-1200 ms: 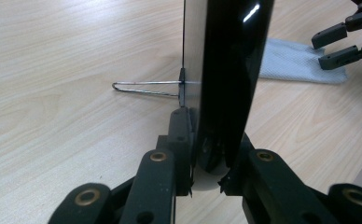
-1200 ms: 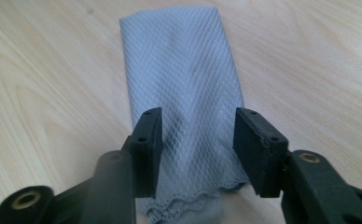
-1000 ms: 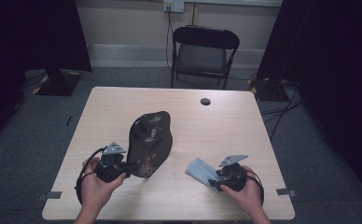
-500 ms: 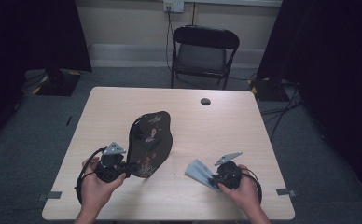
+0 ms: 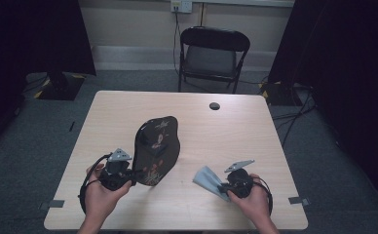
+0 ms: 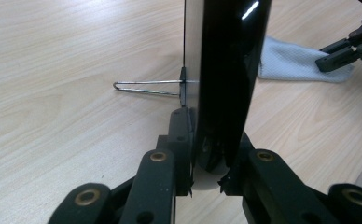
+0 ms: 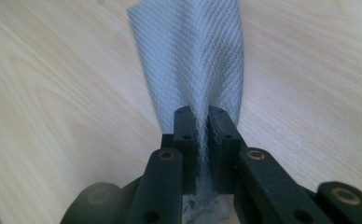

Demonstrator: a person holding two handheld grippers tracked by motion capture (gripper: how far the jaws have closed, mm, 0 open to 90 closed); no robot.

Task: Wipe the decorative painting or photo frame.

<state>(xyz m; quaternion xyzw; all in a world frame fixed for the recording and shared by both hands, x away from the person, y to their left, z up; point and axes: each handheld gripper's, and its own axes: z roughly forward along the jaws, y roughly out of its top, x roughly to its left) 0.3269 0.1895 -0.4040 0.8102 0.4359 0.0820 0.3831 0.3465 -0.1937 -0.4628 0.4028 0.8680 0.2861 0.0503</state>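
The right gripper (image 5: 224, 185) has just closed on the grey woven cloth (image 5: 207, 177) near the table's front edge, the left gripper (image 5: 134, 176) clamps the upright black lacquered floral-painted panel (image 5: 156, 148), so wiping it likely follows.

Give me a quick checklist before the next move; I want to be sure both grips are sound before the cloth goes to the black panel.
1. Left gripper clamped on the black panel's lower edge: ok.
2. Panel standing upright: ok.
3. Right gripper, jaws just closed, pinching the grey cloth: ok.
4. Cloth apart from the panel: ok.
5. Wire stand steady on the table: cannot tell.
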